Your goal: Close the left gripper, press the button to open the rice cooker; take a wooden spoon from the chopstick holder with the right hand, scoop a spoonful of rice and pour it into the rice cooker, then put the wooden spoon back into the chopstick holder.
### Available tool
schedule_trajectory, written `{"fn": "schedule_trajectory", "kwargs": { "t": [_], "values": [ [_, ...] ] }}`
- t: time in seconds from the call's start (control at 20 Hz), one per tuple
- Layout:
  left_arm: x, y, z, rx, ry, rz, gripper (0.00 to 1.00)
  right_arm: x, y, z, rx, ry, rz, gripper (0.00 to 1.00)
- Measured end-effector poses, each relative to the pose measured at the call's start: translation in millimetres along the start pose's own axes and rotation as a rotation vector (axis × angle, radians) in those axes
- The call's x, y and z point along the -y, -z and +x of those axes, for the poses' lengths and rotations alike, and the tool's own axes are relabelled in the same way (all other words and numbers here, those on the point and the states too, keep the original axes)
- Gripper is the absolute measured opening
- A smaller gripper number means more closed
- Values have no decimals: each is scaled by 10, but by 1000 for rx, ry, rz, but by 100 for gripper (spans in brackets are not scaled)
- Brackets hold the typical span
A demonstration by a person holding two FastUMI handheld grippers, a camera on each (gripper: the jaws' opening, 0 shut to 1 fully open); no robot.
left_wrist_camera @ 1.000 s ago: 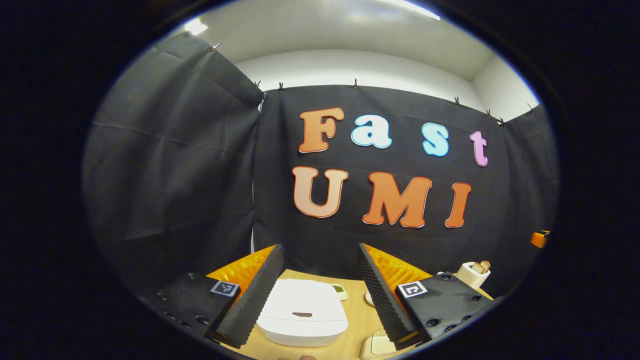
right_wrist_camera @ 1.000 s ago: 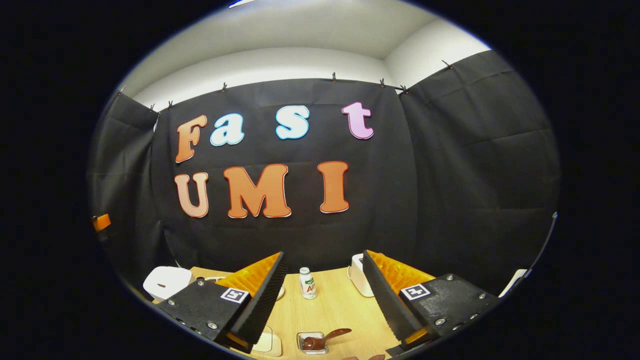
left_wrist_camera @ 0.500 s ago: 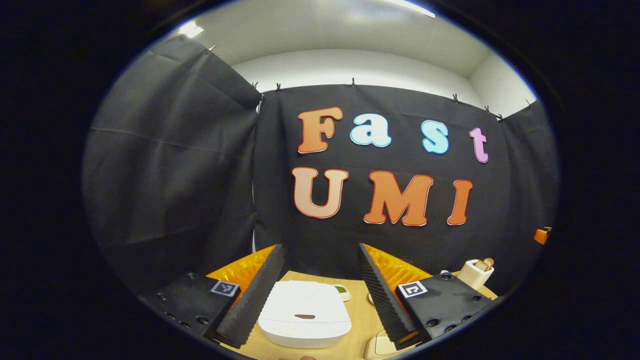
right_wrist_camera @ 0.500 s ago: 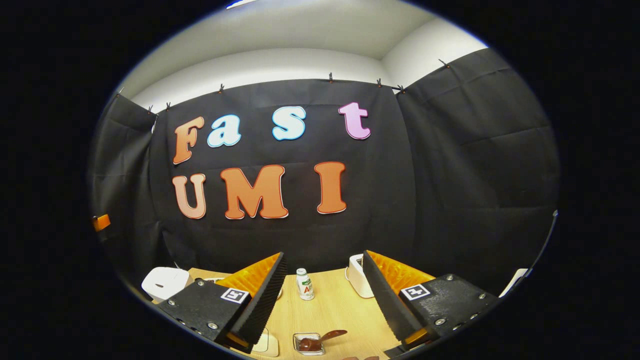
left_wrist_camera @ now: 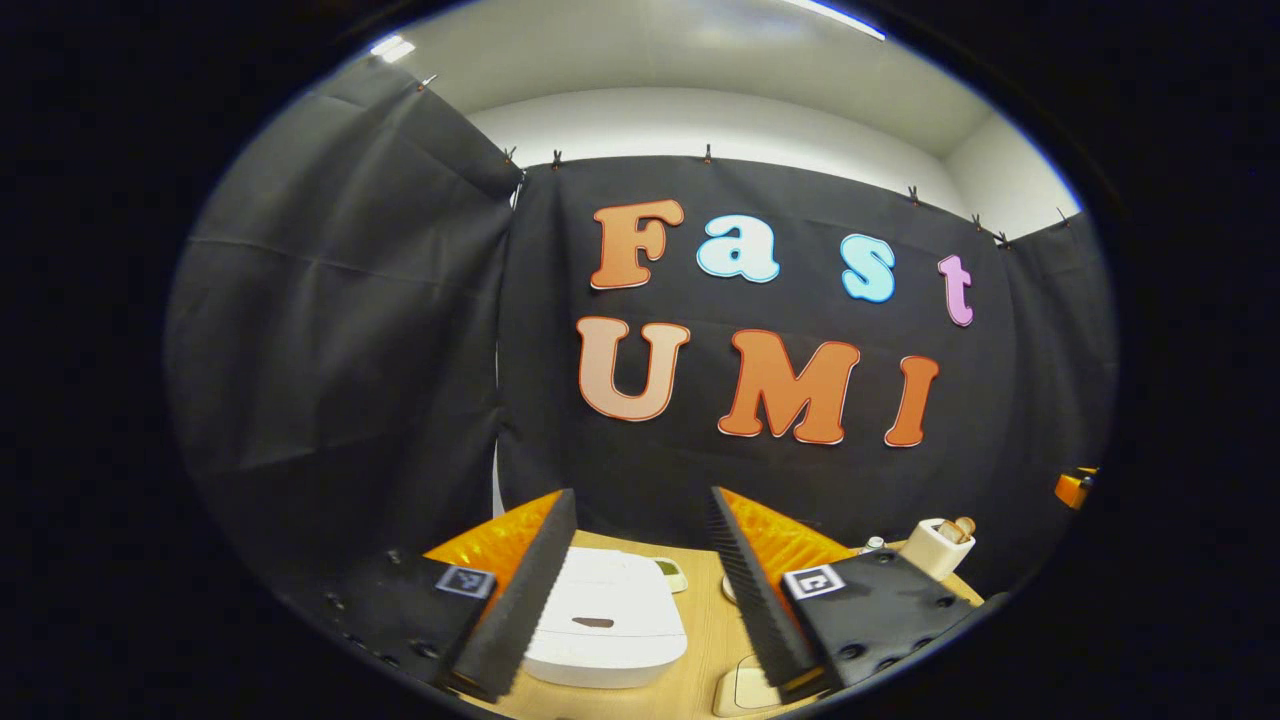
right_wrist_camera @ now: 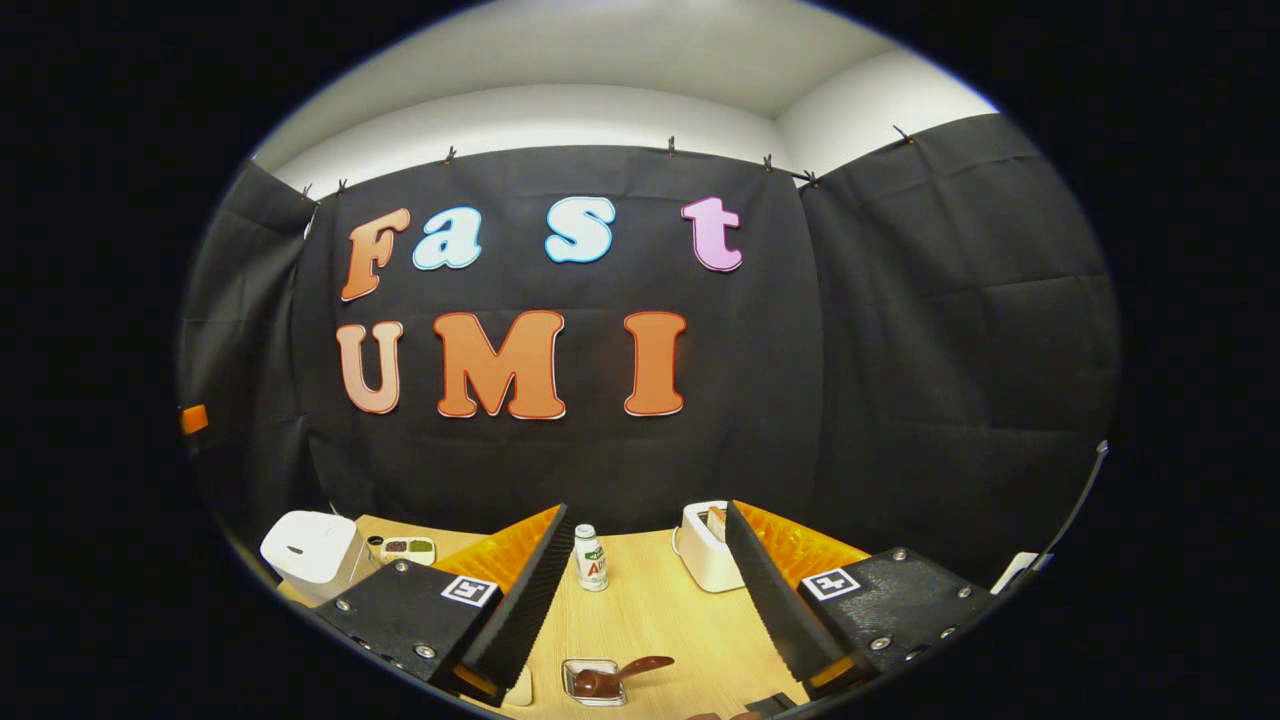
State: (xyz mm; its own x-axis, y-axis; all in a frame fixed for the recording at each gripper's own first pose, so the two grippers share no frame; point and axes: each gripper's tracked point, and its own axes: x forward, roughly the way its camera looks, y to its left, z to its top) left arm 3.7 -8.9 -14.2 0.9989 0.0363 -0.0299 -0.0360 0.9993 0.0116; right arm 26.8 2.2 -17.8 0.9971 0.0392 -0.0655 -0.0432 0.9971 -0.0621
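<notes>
The left gripper (left_wrist_camera: 637, 590), at the bottom of the left gripper view, has two long wedge-shaped fingers (left_wrist_camera: 520, 595) with ribbed inner faces, each mounted on a black block dotted with round screws. Each block carries a small square black-and-white marker (left_wrist_camera: 812, 581). The right gripper (right_wrist_camera: 645, 600), at the bottom of the right gripper view, is built the same way, with silver screws and matching markers (right_wrist_camera: 828, 584).

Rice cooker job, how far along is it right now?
Nothing looks done yet. The rice cooker sits on the table with its lid down. The left gripper is open above it, not yet closed for the button press. The right gripper is open and holds nothing; the chopstick holder has its utensils in it. Closing, pressing, fetching the spoon, scooping, pouring and returning it are all left.
</notes>
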Motion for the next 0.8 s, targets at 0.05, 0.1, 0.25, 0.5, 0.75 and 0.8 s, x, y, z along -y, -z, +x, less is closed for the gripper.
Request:
{"fn": "schedule_trajectory", "kwargs": {
  "t": [0.05, 0.1, 0.25, 0.5, 0.75, 0.8],
  "values": [
    [-57, 40, 17, -13, -21, 21, 57, -6, 17, -7, -5, -2, -1, 95],
    [-133, 58, 17, -18, -52, 42, 36, 0, 22, -12, -8, -1, 0, 95],
    [-65, 268, 50, -83, -22, 54, 6, 12, 33, -17, -11, 2, 9, 95],
    [-80, 476, 164, -144, 3, 86, 4, 17, 89, -22, -26, 8, 4, 95],
    [-1, 824, 429, -248, 67, 63, 4, -39, 183, 4, -52, 0, 2, 95],
    [3, 905, 495, -268, 76, 51, 4, -43, 208, 14, -60, -1, 0, 95]
  ]
}}
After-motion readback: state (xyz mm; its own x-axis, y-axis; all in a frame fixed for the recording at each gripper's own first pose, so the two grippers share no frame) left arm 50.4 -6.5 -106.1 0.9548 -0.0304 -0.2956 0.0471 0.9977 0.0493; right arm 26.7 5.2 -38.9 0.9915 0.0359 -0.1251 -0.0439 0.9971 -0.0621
